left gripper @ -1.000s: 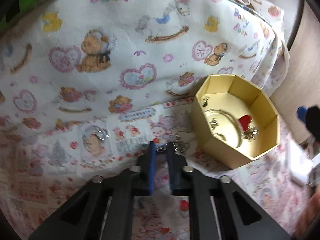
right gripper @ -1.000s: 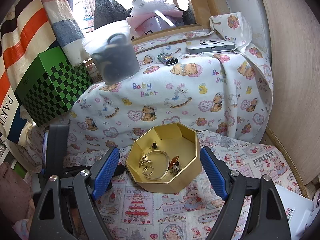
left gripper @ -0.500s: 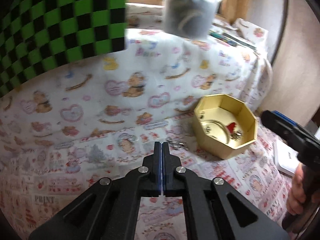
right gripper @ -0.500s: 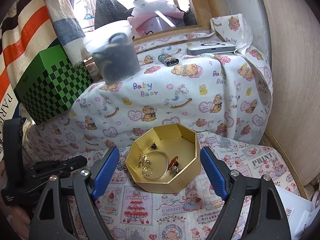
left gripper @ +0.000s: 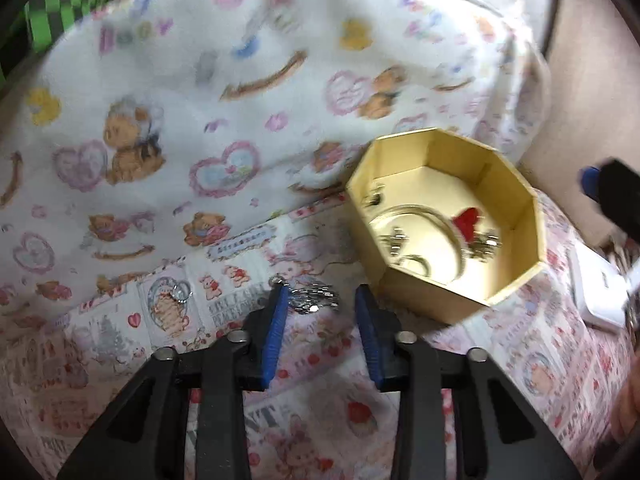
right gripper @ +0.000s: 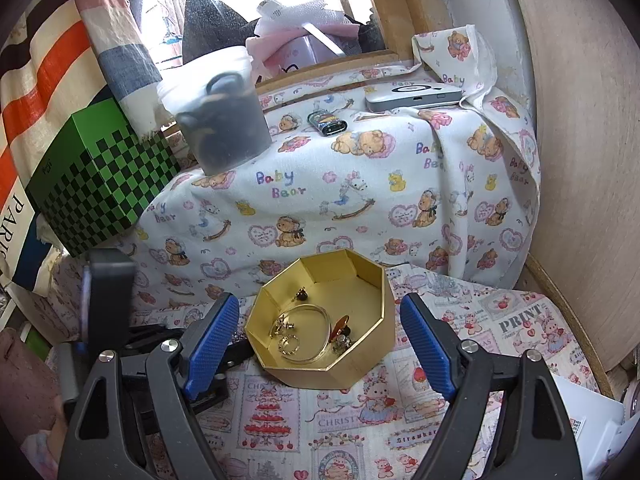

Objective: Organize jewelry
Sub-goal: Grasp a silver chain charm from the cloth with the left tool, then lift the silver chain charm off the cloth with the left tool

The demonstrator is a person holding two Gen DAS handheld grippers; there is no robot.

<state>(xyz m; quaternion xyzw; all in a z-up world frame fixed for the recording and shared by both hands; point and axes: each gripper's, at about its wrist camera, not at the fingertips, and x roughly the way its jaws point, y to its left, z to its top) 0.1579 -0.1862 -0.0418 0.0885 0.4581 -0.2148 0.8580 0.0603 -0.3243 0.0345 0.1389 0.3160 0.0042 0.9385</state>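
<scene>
A gold octagonal box [left gripper: 516, 280] sits on the printed cloth and holds a thin bangle [right gripper: 308, 332], a red heart piece [left gripper: 468, 222] and small earrings. My left gripper [left gripper: 320, 290] points down at the cloth just left of the box. Its jaws are opening around a small silver jewelry cluster [left gripper: 316, 302] that lies on the cloth; the pads do not press on it. A silver ring [left gripper: 180, 292] lies further left. My right gripper [right gripper: 318, 300] stands open with nothing held, its fingers framing the box [right gripper: 332, 376] from the near side.
Behind the box rises a cloth-draped ledge [right gripper: 360, 184] bearing a plastic tub [right gripper: 224, 120], a lighter [right gripper: 328, 122] and a white device [right gripper: 412, 94]. A green chequered box [right gripper: 100, 184] stands at the left. A wooden panel [right gripper: 580, 160] closes the right side.
Half a second ago the left gripper was drawn back and shut. It has since come forward and down to the silver cluster, with its jaws parted. The right gripper has not moved.
</scene>
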